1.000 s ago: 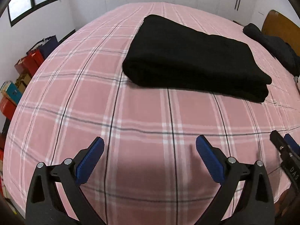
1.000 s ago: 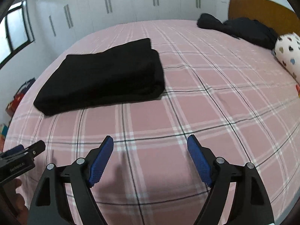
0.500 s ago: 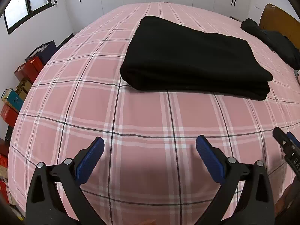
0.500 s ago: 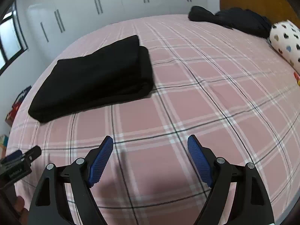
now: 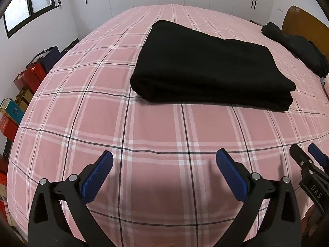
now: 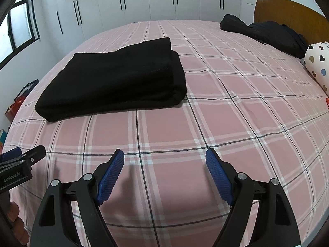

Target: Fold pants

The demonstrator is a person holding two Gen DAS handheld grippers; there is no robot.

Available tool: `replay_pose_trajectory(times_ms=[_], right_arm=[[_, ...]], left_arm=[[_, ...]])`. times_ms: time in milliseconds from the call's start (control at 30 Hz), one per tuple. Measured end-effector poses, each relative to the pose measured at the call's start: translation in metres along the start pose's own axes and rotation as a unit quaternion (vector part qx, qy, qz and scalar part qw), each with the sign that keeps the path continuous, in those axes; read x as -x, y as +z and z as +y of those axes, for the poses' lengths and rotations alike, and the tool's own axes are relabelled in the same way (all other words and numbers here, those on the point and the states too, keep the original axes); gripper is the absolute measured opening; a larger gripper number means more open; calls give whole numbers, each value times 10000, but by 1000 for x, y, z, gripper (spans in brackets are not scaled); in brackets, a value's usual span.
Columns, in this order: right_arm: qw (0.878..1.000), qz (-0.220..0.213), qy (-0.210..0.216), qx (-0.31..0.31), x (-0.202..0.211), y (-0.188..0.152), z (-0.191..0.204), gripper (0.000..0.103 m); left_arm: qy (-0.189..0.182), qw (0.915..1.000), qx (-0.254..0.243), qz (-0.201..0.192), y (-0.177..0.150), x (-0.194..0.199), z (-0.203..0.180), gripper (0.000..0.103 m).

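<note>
Black pants lie folded into a thick flat rectangle on the pink plaid bed; in the right wrist view the same pants sit left of centre. My left gripper hovers open over bare sheet, well short of the pants' near edge, nothing between its blue pads. My right gripper is likewise open and empty above the sheet, nearer than the pants. Each gripper's tip shows at the edge of the other's view: the right gripper in the left wrist view and the left gripper in the right wrist view.
A heap of dark clothing lies by the wooden headboard. A white pillow with hearts sits at the right edge. Boxes and bags line the floor left of the bed. White wardrobes stand behind.
Both views have shifted slightly, so the pants sit a little differently in frame. The pants themselves lie unmoved and both grippers stay open.
</note>
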State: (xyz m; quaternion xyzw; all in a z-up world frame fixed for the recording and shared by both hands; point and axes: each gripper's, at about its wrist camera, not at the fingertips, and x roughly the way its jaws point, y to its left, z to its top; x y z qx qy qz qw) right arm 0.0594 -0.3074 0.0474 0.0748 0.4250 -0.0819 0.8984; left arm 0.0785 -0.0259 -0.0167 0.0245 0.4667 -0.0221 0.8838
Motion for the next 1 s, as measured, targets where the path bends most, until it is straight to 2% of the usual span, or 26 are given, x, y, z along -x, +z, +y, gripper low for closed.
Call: replay_pose_trajectory(times_ms=[167,367,467,767,867,1000], right_arm=[[10000,4,-8,-23,0,0,1,79],[10000,13,2,-34,1,0,1,79],[10000,32,19,-62,1,0,1,79],[9999,66,49,-112,0,-1,1,79],[9999,71,41,-138,0,-1,1,79],[9997,74,50,-210,0,-1,-3,82]], left_arm=[[45,10000,-17,-20,0,0,-1,98],[-110,9999,-6,-58,-3,0,-3,98],[78,9998,120,-152,-7,1,-4,98],[335,9989,-227,-241,-9,3,-14,98],[133,9996,-257,-47,-8,-2,-15,98],[221,9990,-359,-122,-9,-1,-17,98]])
